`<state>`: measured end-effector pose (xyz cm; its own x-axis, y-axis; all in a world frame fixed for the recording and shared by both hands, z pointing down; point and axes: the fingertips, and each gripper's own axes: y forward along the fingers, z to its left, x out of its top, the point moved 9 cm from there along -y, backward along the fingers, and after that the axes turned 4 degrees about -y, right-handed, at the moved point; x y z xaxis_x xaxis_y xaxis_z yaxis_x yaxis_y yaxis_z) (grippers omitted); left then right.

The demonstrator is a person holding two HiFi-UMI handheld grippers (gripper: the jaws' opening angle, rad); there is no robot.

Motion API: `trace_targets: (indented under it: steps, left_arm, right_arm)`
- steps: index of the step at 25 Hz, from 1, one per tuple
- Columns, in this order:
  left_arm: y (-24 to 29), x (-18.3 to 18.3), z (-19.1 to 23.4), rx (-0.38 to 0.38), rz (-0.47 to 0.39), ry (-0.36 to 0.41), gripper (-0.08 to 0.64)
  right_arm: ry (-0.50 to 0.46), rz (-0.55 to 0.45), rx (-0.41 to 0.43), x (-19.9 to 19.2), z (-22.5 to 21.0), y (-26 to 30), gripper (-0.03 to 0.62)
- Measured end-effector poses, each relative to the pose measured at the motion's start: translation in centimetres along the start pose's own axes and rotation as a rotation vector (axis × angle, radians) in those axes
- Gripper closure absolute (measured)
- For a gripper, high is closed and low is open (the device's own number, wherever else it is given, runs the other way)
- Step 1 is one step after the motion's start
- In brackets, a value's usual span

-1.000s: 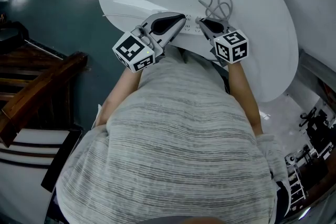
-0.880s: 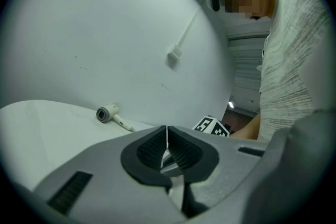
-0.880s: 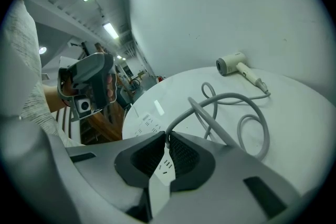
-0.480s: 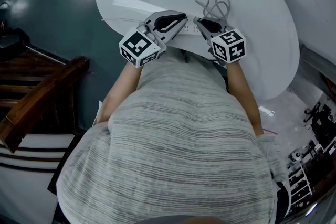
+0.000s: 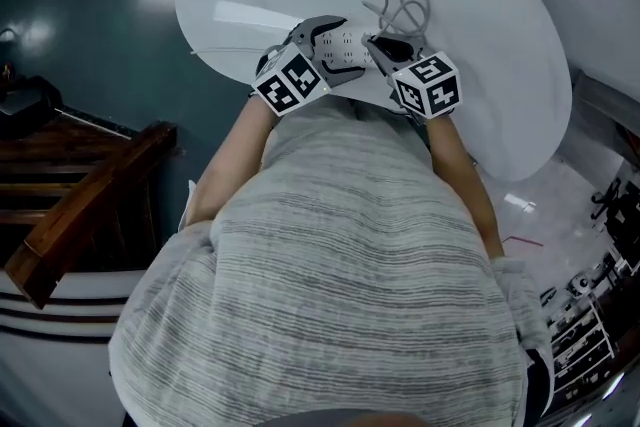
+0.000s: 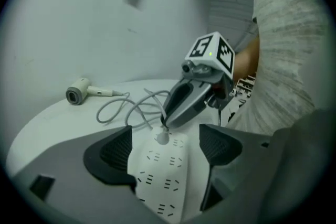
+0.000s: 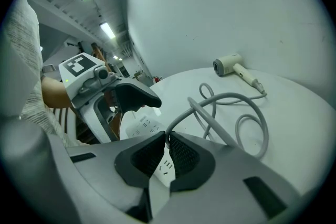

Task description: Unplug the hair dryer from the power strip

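Note:
The white power strip (image 6: pixel 160 181) lies at the near edge of the round white table (image 5: pixel 480 25). My left gripper (image 6: pixel 167 149) is open and straddles it, a pad on each side; its jaws have just been opening. The hair dryer's plug (image 6: pixel 161 137) sits in the strip's far end. My right gripper (image 7: pixel 167 140) is shut on that plug where the grey cord (image 7: pixel 226 97) leaves it. The cord runs in loops to the cream hair dryer (image 7: pixel 228 65) at the table's far side. In the head view the left gripper (image 5: pixel 345 50) and right gripper (image 5: pixel 380 43) meet over the strip (image 5: pixel 352 43).
A curved white wall (image 6: pixel 79 23) rises behind the table. Dark wooden furniture (image 5: pixel 90 205) stands on the floor to the left, and small equipment (image 5: pixel 590 305) lies on the floor at the right. My torso in a striped shirt hides the table's near edge.
My left gripper has rolled and come down over the power strip, and its shut jaws have opened. The right gripper has kept still at the plug.

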<state>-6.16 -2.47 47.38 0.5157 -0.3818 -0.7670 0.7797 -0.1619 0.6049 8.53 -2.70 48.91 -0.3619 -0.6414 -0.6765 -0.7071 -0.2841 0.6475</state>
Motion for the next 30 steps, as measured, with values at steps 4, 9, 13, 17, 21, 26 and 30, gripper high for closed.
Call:
trace_targets:
  steps: [4,9,13,17,21,26,30]
  left_arm:
    - [1.9,-0.7,-0.1,-0.014,0.145,0.100,0.144]
    - [3.6,-1.2,0.1,-0.009,0.266,0.185,0.114]
    - [5.0,-1.8,0.0,-0.025,0.355,0.222,0.103]
    - [6.4,-2.6,-0.1,-0.020,0.401,0.224,0.103]
    - [6.9,-2.8,-0.1,-0.007,0.428,0.248,0.103]
    - [7.5,-3.3,0.0,0.002,0.428,0.247,0.104]
    - [7.5,-3.5,-0.1,0.006,0.412,0.266,0.105]
  right_arm:
    - [-0.001,0.000,-0.005,0.0,0.0,0.0,0.549]
    - [-0.003,0.001,-0.014,0.1,0.1,-0.1,0.549]
    - [-0.006,0.005,-0.017,0.2,0.1,0.0,0.549]
    - [-0.010,0.013,-0.023,0.2,0.2,0.0,0.549]
    - [-0.011,0.015,-0.026,0.3,0.3,0.0,0.549]
    - [-0.017,0.026,-0.026,0.4,0.2,0.0,0.549]
    - [-0.022,0.030,-0.024,0.4,0.2,0.0,0.549]
